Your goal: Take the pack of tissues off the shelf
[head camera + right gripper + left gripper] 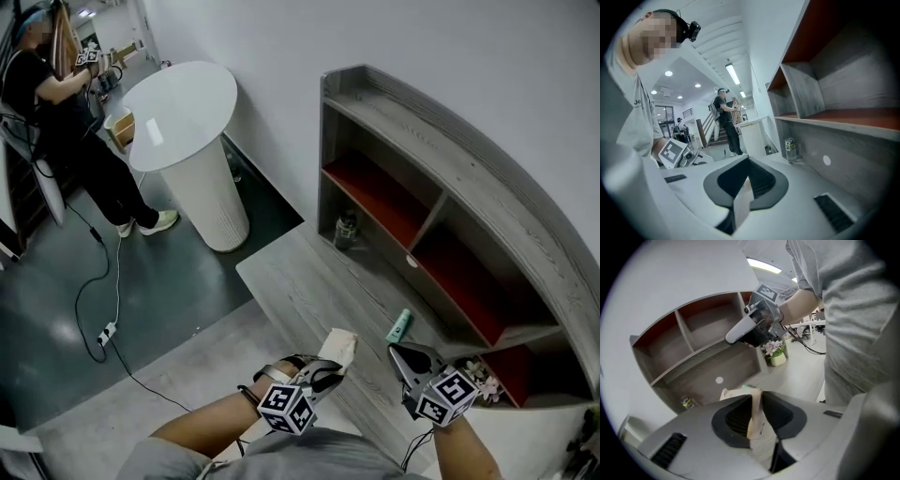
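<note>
The tissue pack [339,346] is a flat cream packet, and my left gripper [328,368] is shut on its lower end and holds it out in front of the shelf. In the left gripper view the pack [755,414] stands edge-on between the dark jaws, and its top [735,393] shows past them. My right gripper [395,351] hovers just right of it with its jaws together and nothing in them. The right gripper view shows its own jaws [743,186] meeting, with the left gripper's marker cube [671,152] at the left.
A curved grey shelf [441,159] with red insides fills the right. On its low ledge are a small bottle [346,228] and a green item [400,325], with a flower pot [776,352] at its end. A white pedestal table [192,112] and a person [66,112] are at far left.
</note>
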A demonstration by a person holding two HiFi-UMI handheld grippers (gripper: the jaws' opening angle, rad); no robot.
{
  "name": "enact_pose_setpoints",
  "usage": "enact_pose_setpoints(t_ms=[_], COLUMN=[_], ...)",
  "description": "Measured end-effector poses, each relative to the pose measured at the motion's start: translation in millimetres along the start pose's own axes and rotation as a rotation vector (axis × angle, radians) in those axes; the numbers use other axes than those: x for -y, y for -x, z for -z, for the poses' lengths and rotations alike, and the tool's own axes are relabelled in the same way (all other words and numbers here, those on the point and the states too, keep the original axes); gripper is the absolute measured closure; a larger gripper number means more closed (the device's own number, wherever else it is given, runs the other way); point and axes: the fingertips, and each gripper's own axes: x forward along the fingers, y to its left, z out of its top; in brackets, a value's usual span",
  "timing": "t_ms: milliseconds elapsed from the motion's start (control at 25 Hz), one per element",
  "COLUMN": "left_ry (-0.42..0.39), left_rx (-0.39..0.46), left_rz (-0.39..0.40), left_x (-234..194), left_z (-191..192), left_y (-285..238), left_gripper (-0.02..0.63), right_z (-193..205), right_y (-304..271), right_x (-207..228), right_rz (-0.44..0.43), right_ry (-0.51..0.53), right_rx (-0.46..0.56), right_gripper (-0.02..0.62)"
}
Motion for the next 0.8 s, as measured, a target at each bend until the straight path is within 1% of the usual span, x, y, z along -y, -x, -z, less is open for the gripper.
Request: enact_pose_setpoints(t_ms=[160, 360, 600, 800], left_ry=[0.001, -0.009, -0.03, -0.084], left_rx=[-0.03, -0.042, -0.033, -0.024], left_rz=[-0.047, -0.144, -0.26, -0.323], left_x=[-60.9, -136.0, -215.9, -271.8], left_z=[54.1, 93.4, 105.7, 93.7], left_y=[21.5, 51.0, 89.3, 121.2], left_gripper=[0.491, 0.491, 0.491, 0.491], right_z=[-29.2, -68.0, -108.0, -154.3], right_y=[-82.7, -163.1, -223.2, -244.1], right_x=[0.9, -5.0, -14.9, -21.1], right_rz=[-0.005, -0.028, -0.053, -0.055], right_ry=[0.027, 0.077, 0.135, 0.16], right_rx=[0.014, 0.029, 0.041, 0.076], right_gripper=[0.577, 0.577, 0.577, 0.577])
